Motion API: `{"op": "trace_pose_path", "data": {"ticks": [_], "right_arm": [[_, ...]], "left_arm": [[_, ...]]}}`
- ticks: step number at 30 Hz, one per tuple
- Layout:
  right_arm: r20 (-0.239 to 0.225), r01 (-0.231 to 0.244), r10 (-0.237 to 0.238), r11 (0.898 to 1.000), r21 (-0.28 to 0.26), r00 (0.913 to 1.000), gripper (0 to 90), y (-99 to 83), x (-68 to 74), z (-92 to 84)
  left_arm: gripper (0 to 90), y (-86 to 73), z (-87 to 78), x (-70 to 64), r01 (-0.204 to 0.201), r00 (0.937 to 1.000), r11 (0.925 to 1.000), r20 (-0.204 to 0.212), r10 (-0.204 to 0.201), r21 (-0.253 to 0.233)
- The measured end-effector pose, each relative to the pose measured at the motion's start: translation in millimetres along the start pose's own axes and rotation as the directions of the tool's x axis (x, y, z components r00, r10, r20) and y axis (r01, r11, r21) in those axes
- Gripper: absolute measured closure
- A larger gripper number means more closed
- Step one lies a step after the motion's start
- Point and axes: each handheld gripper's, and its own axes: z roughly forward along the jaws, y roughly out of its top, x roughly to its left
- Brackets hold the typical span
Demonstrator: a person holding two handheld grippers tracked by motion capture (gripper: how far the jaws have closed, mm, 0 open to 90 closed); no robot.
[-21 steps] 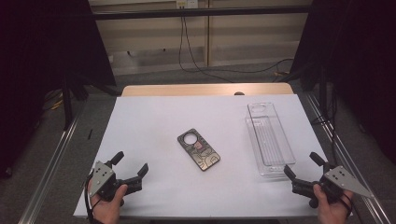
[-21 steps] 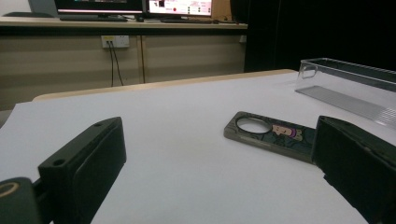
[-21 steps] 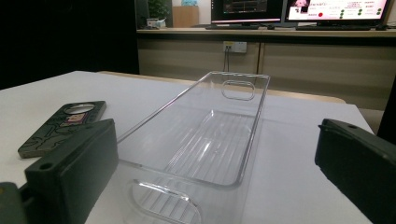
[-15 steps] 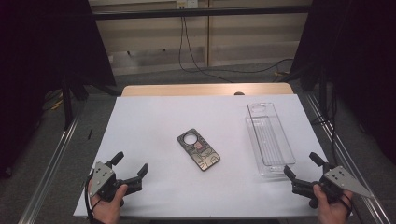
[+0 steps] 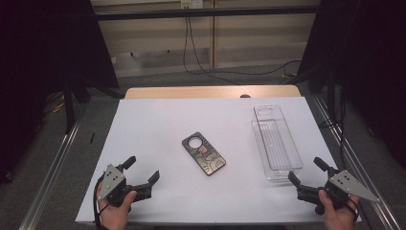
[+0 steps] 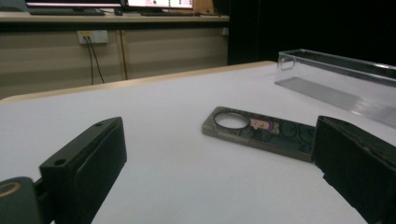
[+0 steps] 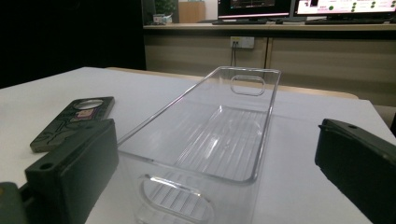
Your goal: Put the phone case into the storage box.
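I hold both grippers low at the near edge of the white table (image 5: 158,124). The left gripper (image 5: 141,175) has its jaws wide apart and holds nothing; in the left gripper view only bare table lies between them. The right gripper (image 5: 306,173) is also wide open and empty, and its jaws point at the near end of the clear plastic bin (image 5: 276,143).

The phone case (image 5: 204,153) lies flat in the middle of the table, camera hole toward the far side, well apart from both grippers and to the left of the bin, not touching it.

I judge that the case should go into the bin, and here are the risks. The case is thin and lies flat, so the jaws may slide over it or push it across the smooth table instead of lifting it. The bin is light and transparent; its walls are hard to see in the right gripper view, so I may hit the near wall and shift or tip it.

The case has a cartoon pattern, but I can read no brand or writing on it, and none on the bin.
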Motion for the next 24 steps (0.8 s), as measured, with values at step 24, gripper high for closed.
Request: {"op": "trace_pose_path", "data": {"ticks": [24], "right_arm": [[-0.025,-0.006,0.006,1.0,-0.014,0.9997,0.0,0.8,1.6,-0.2]], "left_arm": [[0.4,9.4,40.9,-25.9,-0.011,0.9888,0.9999,0.149,0.012,-0.009]]}}
